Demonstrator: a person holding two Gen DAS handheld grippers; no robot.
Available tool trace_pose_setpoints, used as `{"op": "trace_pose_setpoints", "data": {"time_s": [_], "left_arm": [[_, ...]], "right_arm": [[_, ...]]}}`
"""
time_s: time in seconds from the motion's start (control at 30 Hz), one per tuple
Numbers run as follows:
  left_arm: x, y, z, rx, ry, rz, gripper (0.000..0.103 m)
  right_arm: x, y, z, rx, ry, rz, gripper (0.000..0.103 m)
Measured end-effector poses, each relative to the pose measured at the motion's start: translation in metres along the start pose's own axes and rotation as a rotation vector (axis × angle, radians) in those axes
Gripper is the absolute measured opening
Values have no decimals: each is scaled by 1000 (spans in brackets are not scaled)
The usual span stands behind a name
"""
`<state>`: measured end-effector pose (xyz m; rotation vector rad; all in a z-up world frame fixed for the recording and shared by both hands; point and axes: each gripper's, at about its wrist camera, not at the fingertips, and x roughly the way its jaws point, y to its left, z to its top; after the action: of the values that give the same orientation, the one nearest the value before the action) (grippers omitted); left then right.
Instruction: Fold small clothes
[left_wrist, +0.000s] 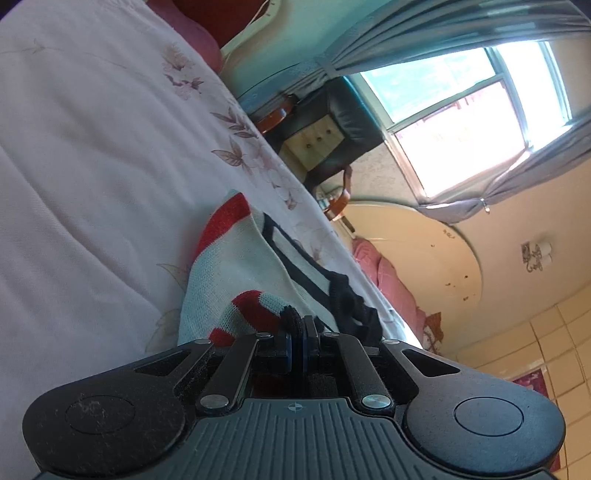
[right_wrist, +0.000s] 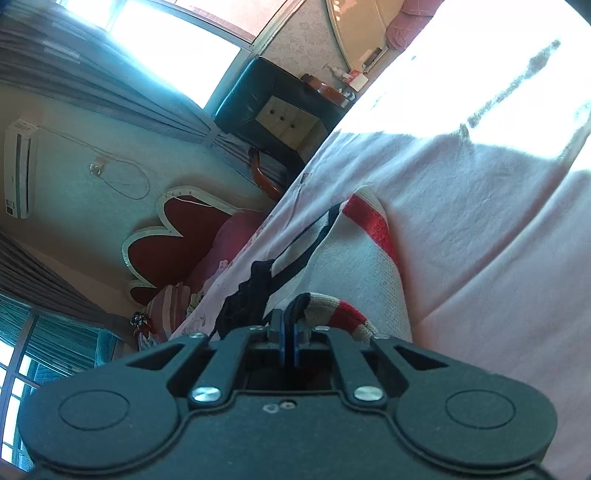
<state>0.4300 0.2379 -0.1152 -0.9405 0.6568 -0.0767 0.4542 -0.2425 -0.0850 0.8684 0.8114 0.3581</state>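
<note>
My left tongs (left_wrist: 298, 325) are closed on a black-edged corner of the small knit garment (left_wrist: 236, 266), their blue-lined pads pressed together over a tuft of dark trim. My right tongs (right_wrist: 289, 325) are likewise clamped on another corner of the same garment (right_wrist: 354, 258), gripping a folded edge banded in red, beige and black. The tongs' bodies are matte black plastic, ribbed on top in the left wrist view, with round silver screws at the linkage pivots.

The garment is a soft, loosely knitted piece, pale with broad red stripes and a thin black binding that crumples into loops near the grip. It lies on the bed, directly ahead of both tongs, its far end flat on the sheet.

The bedsheet (left_wrist: 92, 147) is smooth pale pink cotton printed with faint leaves and blossoms, lightly wrinkled. Beyond the bed's edge stands a black leather-looking chair (right_wrist: 258, 96) with a wooden armrest, then a heart-shaped red headboard (right_wrist: 177, 236) with a cream border, grey curtains (left_wrist: 424, 40) and a bright window (left_wrist: 461, 110). A white air conditioner (right_wrist: 18, 166) hangs on the wall; its label is too small to read.
</note>
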Motion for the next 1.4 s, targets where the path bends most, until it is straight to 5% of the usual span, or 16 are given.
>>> {"op": "trace_pose_setpoints", "data": {"time_s": [0.2, 0.27, 0.3, 0.37, 0.5, 0.7, 1.0, 1.07, 1.17, 1.2, 1.23, 1.4], "left_arm": [[45, 6, 12, -58, -23, -24, 6], [57, 6, 15, -54, -15, -32, 11], [62, 5, 16, -46, -17, -33, 25], [68, 3, 19, -30, -39, -61, 35], [69, -8, 29, 27, -94, -59, 52], [64, -38, 40, 345, -53, 49, 52], [94, -72, 28, 705, 99, 205, 52], [96, -76, 22, 748, 103, 233, 39], [93, -80, 15, 789, 80, 260, 10], [91, -81, 13, 793, 66, 261, 5], [88, -82, 10, 804, 40, 265, 5], [59, -85, -2, 810, -188, 258, 4]], "right_arm": [[45, -25, 18, 46, 15, 6, 8], [52, -29, 21, 53, -12, 51, 18], [55, -29, 23, 53, -24, 73, 23], [59, -29, 27, 43, -53, 95, 28], [57, -26, 34, 9, -118, 96, 62], [41, -6, 39, -171, -118, 48, 53], [74, 50, 17, -597, 30, -191, 44], [84, 57, 7, -682, 49, -260, 44], [94, 68, -4, -786, 53, -320, 34], [96, 71, -7, -817, 51, -334, 22], [97, 74, -10, -844, 44, -346, 8], [82, 80, -13, -851, -103, -343, 4]]}}
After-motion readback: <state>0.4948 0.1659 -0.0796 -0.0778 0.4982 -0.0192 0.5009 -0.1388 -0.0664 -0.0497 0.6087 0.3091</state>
